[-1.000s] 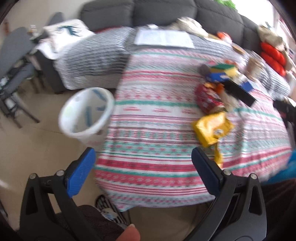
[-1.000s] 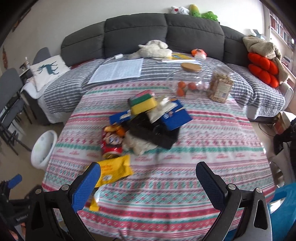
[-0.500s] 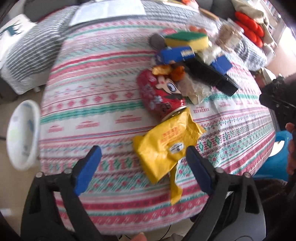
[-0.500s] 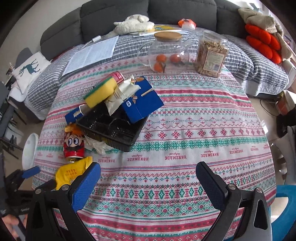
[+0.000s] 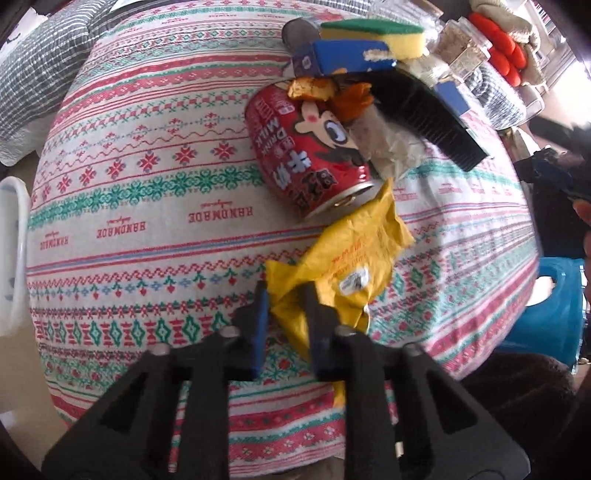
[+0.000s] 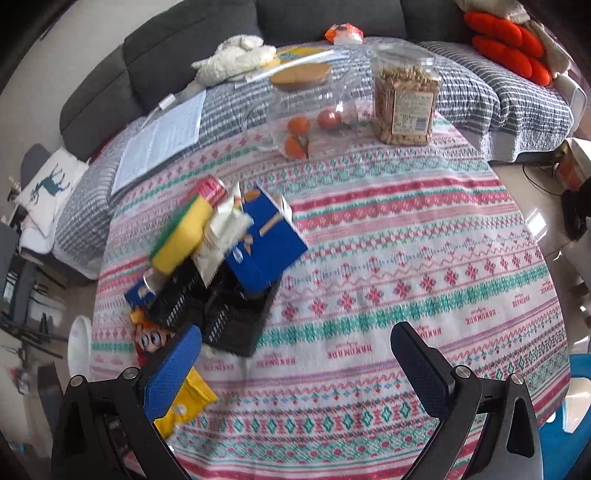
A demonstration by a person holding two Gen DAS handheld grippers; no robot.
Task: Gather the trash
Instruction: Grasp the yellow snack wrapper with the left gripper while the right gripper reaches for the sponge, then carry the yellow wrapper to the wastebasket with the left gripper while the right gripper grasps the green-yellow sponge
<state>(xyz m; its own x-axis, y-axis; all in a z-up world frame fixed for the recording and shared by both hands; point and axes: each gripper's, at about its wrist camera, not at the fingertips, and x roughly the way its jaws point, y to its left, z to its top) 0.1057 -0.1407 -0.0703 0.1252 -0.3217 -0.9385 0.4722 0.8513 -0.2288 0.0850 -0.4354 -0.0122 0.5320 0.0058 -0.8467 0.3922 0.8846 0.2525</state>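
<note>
A: Left gripper (image 5: 284, 295), jaws just been closing, now pinched on the near corner of the yellow wrapper (image 5: 347, 266). Wrapper lies on the patterned tablecloth (image 5: 147, 184), near edge of the table, not lifted yet as far as I can tell.

B: Right gripper (image 6: 295, 354)?

A: Jaws spread wide, nothing between them, hovering over bare cloth on the near side of the table.

B: Progress?

A: Early, I'd judge. Only this first grab is made. Left on the table: red milk can (image 5: 306, 155) on its side, touching the wrapper's far edge; orange scraps, crumpled paper, black plastic tray (image 5: 424, 114), blue carton (image 5: 351, 59) and a sponge (image 5: 373, 33) piled just beyond it.

B: Bin?

A: White bin (image 6: 79, 350) on the floor off the table's left edge. Left view catches only a sliver of its rim at far left; contents not visible in either.

B: What else does the right view add?

A: The far side: glass jar with orange fruit (image 6: 306, 110), snack jar (image 6: 404, 103), sofa behind. Probably not trash. It shows only a bit of the wrapper behind its own finger, and no grip. The left view alone shows the pinch.
</note>
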